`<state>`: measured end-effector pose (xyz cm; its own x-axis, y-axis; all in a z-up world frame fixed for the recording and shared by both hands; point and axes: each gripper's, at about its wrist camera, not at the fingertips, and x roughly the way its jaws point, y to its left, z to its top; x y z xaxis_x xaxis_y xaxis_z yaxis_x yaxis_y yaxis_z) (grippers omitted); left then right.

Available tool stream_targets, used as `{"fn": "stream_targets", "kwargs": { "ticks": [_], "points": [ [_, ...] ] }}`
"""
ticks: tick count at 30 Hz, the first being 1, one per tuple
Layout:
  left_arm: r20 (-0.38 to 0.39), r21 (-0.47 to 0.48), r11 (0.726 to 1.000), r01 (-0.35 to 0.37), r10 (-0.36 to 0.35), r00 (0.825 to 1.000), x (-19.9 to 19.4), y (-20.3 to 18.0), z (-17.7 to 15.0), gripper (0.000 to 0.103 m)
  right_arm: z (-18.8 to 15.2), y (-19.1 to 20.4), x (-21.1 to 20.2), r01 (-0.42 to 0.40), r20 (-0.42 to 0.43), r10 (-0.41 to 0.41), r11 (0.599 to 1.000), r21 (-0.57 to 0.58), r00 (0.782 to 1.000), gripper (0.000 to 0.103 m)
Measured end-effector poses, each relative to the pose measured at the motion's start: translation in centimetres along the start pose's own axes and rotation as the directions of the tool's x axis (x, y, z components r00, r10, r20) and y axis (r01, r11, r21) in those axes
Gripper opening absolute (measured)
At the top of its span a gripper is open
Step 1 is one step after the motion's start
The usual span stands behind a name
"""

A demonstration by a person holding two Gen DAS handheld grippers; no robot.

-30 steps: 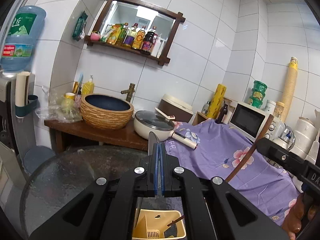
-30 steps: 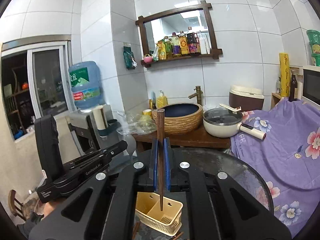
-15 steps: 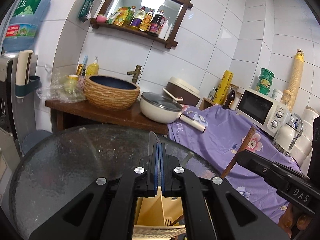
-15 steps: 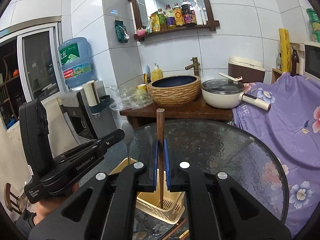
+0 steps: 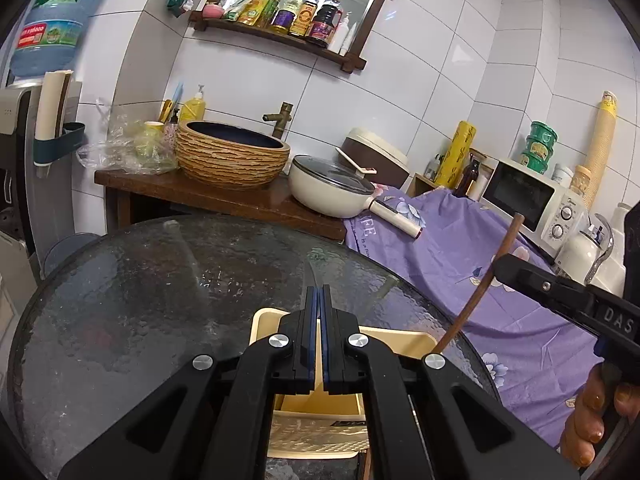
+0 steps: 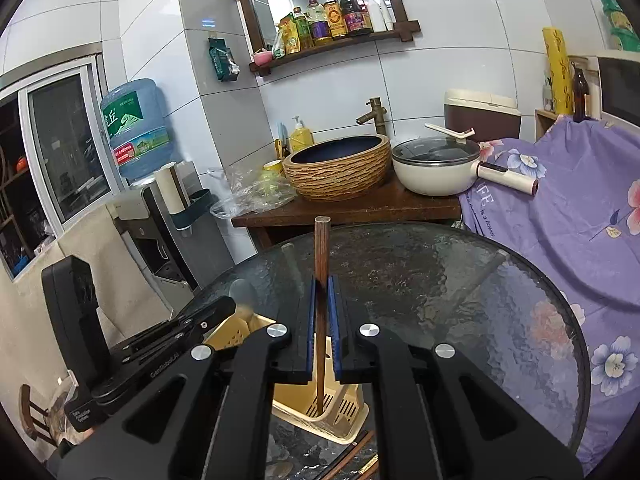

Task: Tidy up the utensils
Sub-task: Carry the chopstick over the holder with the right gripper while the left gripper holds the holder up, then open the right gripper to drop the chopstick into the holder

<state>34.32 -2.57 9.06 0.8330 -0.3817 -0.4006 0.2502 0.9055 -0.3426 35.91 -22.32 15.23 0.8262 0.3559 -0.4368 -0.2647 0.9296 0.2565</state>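
A yellow plastic utensil holder [image 6: 340, 420] stands on the round glass table [image 5: 140, 300], just under both grippers. My right gripper [image 6: 322, 280] is shut on a brown wooden chopstick [image 6: 322, 248] held upright, its lower tip down inside a slotted compartment of the holder. My left gripper [image 5: 319, 292] is shut on a metal spoon [image 5: 308, 276], seen edge-on here. In the right wrist view the spoon's bowl [image 6: 243, 295] sticks up past the left gripper [image 6: 224, 306], above the holder's left end. From the left wrist view, the right gripper [image 5: 500, 266] grips the slanted chopstick [image 5: 472, 304] over the holder [image 5: 400, 340].
Loose chopsticks [image 6: 352, 456] lie on the glass in front of the holder. Behind the table a wooden counter [image 5: 200, 192] carries a woven basin [image 5: 232, 156] and a cream pan [image 5: 332, 192]. Purple flowered cloth [image 5: 460, 248] drapes at the right, a water dispenser [image 6: 132, 128] stands left.
Both grippers have come down toward the holder. The chopstick's tip has sunk into a compartment, and the spoon has dropped to just above the holder. Neither grip has changed.
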Motion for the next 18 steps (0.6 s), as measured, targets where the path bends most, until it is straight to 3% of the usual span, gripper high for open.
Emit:
{"fn": "stream_targets", "kwargs": {
  "ticks": [4,6,8,11,18],
  "points": [
    [-0.005,0.006,1.000,-0.005,0.005,1.000,-0.2,-0.2,-0.2,0.002,-0.2,-0.5,0.7,-0.006,-0.035,0.007,1.000,0.020,0.999,0.009],
    [-0.012,0.010,1.000,-0.004,0.005,1.000,-0.5,-0.3,-0.3,0.004,-0.7,-0.4,0.7,0.012,-0.032,-0.011,1.000,0.009,0.999,0.022],
    [-0.011,0.012,1.000,-0.008,0.008,1.000,-0.8,-0.3,-0.4,0.023,-1.1,-0.6,0.5,0.007,-0.024,-0.007,1.000,0.016,1.000,0.044],
    [0.015,0.018,0.999,-0.031,0.030,0.999,-1.9,-0.3,-0.6,0.049,-1.7,-0.8,0.1,0.013,-0.022,-0.013,1.000,0.024,1.000,0.044],
    [-0.007,0.026,0.991,-0.130,0.131,0.991,-4.7,1.0,-2.4,0.075,-5.2,-1.3,-2.0,0.074,-0.006,-0.074,0.997,-0.004,0.997,0.046]
  ]
}}
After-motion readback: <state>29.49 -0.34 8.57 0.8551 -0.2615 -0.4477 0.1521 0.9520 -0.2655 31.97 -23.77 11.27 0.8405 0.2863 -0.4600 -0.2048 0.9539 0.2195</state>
